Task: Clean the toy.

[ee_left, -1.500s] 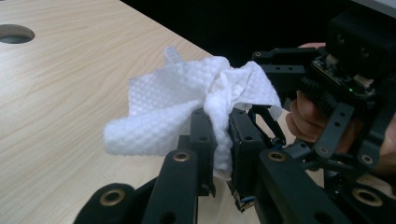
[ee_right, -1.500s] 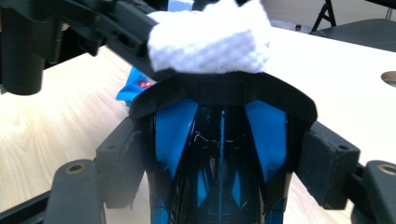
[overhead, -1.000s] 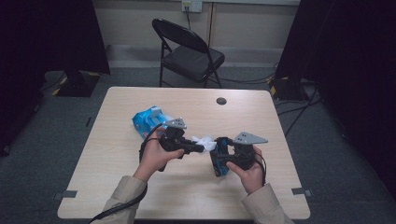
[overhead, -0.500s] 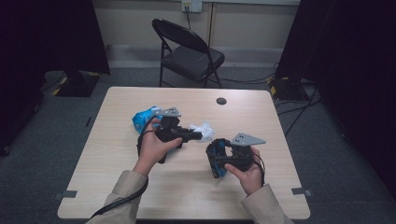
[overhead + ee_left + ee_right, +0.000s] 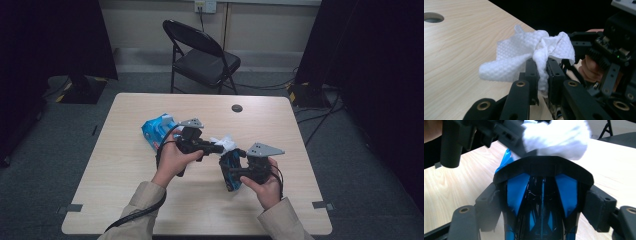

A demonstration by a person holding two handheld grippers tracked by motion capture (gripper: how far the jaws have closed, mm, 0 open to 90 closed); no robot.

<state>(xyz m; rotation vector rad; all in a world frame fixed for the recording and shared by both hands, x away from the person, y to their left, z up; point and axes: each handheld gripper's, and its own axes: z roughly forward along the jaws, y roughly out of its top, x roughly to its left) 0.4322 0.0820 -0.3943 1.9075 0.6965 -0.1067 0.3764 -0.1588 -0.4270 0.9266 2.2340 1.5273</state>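
Note:
My left gripper is shut on a crumpled white wipe, which bulges out above the jaws. In the high view the left gripper points right over the table's middle, and the wipe rests against the far end of a glossy black-and-blue object. My right gripper is shut on that object's sides and holds it just above the table. In the right gripper view the object stands between the two pads, with the wipe at its top edge.
A blue wipe pack lies on the wooden table behind the left hand. A round cable hole sits near the far edge. A black folding chair stands beyond the table.
The left gripper lifted the wipe off the object, away from it, and has now brought it back against the object's far end. The right gripper kept still.

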